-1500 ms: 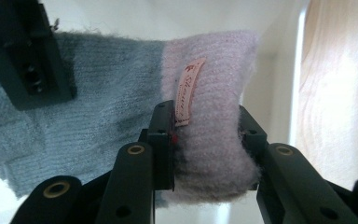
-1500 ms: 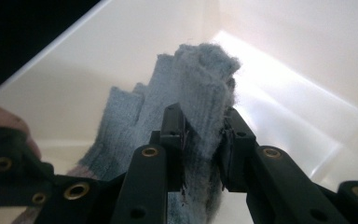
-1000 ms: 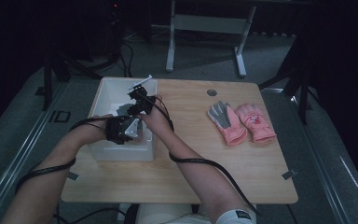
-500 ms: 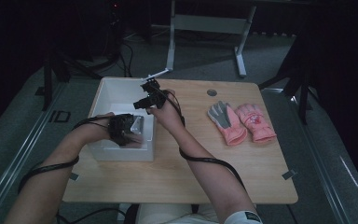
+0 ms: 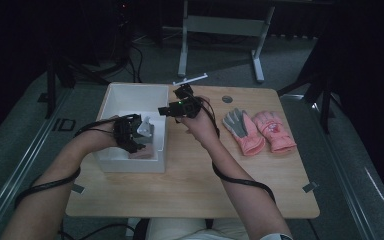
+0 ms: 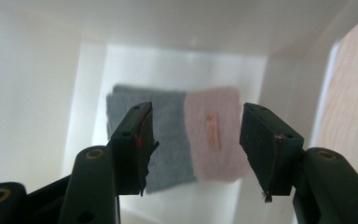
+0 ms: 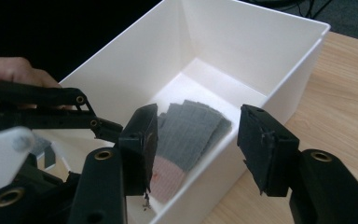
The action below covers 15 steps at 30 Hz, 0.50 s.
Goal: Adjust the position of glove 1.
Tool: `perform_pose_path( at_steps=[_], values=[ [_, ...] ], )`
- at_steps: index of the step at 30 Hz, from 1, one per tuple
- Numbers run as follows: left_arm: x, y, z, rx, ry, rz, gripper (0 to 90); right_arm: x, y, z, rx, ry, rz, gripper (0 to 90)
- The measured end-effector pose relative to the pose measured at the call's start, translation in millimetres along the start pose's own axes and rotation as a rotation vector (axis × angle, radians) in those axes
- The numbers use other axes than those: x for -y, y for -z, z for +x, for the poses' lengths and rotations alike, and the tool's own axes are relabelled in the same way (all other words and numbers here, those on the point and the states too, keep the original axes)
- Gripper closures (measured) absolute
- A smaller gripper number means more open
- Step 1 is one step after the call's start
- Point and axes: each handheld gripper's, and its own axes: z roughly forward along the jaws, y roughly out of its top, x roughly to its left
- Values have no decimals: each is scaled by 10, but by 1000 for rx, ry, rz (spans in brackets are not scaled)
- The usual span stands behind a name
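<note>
Over the white box (image 5: 111,100), left of centre in the high view, the left gripper (image 5: 141,131) hangs with its jaws parted and nothing between them; they have just been opening. Left gripper view: the two black jaws frame the box floor from above, and the folded glove (image 6: 177,135) lies flat down there, well clear of the pads. Glove is grey on its left half, pink on its right, with a small pink tab on the pink part. Its long axis runs left to right across that frame; grey end toward the left wall, pink end toward the right wall.

Right gripper (image 5: 167,108) sits just above the box's right rim, upper centre of the high view, jaws also released and empty, also just been opening. Right gripper view: glove (image 7: 186,140) seen at a slant inside the box (image 7: 261,51), grey fingers toward the upper right of the frame, pink cuff toward the lower left, close against the near wall. Left gripper (image 7: 51,114) shows at the left edge of that frame with a hand behind it.

Further out, on the wooden table (image 5: 190,190), right of centre: a second pair of gloves (image 5: 257,131), one grey-palmed, one pink, side by side, fingers pointing to the upper left, well apart from the box.
</note>
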Motion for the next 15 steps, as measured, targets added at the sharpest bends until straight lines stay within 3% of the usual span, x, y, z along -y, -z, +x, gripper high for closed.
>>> perform_pose_path(
  at_steps=[3, 7, 10, 15],
  values=[
    [-62, 54, 16, 17, 9, -15, 451, 51, 121, -40, 0, 1, -20, 484],
    [-157, 153, 37, 48, 36, -88, 471, 124, 244, -107, 10, 8, -27, 485],
    [-253, 189, 23, 61, 32, -105, 474, 168, 337, -170, 29, 6, -36, 488],
    [-434, 277, 12, 106, 48, -201, 494, 264, 478, -297, 65, 13, -39, 490]
  ],
)
